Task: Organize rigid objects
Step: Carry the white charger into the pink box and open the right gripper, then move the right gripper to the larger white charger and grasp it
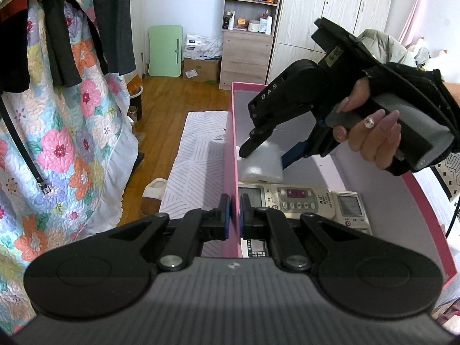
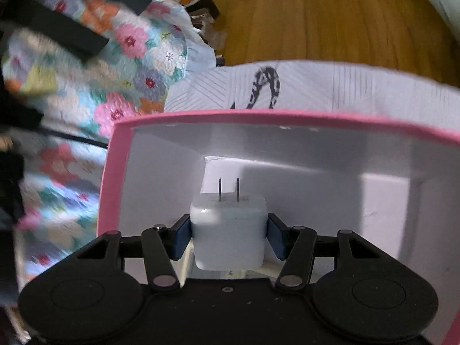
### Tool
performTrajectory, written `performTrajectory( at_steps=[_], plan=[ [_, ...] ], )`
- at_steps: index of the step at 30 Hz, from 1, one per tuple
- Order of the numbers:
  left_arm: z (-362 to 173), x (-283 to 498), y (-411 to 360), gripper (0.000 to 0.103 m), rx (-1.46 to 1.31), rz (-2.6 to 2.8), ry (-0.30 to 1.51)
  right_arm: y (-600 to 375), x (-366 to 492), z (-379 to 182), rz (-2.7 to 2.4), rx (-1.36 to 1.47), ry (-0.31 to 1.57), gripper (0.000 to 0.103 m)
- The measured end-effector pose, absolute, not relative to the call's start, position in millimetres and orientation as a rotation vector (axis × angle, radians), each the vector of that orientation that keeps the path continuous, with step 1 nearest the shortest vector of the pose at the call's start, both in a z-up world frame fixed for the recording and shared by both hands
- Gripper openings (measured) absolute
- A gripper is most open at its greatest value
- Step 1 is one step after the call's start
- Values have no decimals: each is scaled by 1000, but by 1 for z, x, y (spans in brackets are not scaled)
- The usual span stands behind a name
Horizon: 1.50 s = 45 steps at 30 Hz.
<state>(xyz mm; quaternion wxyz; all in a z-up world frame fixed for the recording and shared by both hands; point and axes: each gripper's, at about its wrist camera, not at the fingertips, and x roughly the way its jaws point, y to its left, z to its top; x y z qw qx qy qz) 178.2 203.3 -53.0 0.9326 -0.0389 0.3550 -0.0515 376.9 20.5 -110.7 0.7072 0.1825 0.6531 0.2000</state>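
A pink box [image 1: 231,143] with a grey-white inside stands open in front of me. My left gripper [image 1: 234,211] is shut on its left wall, one pad on each side. Two remote controls [image 1: 299,201] [image 1: 349,210] lie side by side on the box floor. A hand [image 1: 371,132] holds my right gripper [image 1: 267,155], which points down into the box and is shut on a white plug charger [image 1: 261,166]. In the right wrist view the charger [image 2: 227,244] sits between the blue pads [image 2: 184,234], prongs forward, with the gripper [image 2: 229,231] low inside the pink box [image 2: 258,115].
A floral quilt [image 1: 66,149] hangs at the left with dark clothes and a belt over it. A striped mat [image 1: 195,166] and a slipper [image 1: 153,191] lie on the wooden floor [image 1: 178,95]. A shelf unit [image 1: 248,28], a cardboard box [image 1: 201,69] and a green board [image 1: 165,51] stand at the back.
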Motion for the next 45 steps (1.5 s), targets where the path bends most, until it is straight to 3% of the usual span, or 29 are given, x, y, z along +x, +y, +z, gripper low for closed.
performTrajectory(
  at_steps=[4, 14, 20, 27, 31, 34, 38, 45],
  plan=[
    [-53, 178, 203, 5, -78, -105, 726, 15, 369, -92, 516, 427, 1417, 62],
    [-51, 180, 202, 5, -75, -95, 735, -41, 284, 32, 681, 145, 1137, 62],
    [-50, 181, 202, 5, -77, -91, 739, -98, 245, 54, 647, 119, 1040, 62],
    [-52, 180, 196, 5, -57, -78, 733, -160, 207, 41, 594, 159, 976, 66],
    [-51, 180, 195, 5, -48, -69, 733, -168, 187, 29, 612, 16, 944, 68],
    [-51, 180, 192, 5, -38, -61, 733, -181, 176, 17, 616, -75, 891, 76],
    [-50, 181, 189, 5, -32, -51, 735, -210, 183, -5, 611, -27, 966, 76],
    [-49, 181, 182, 5, 1, -26, 735, -216, 170, -25, 596, -358, 996, 75]
  ],
)
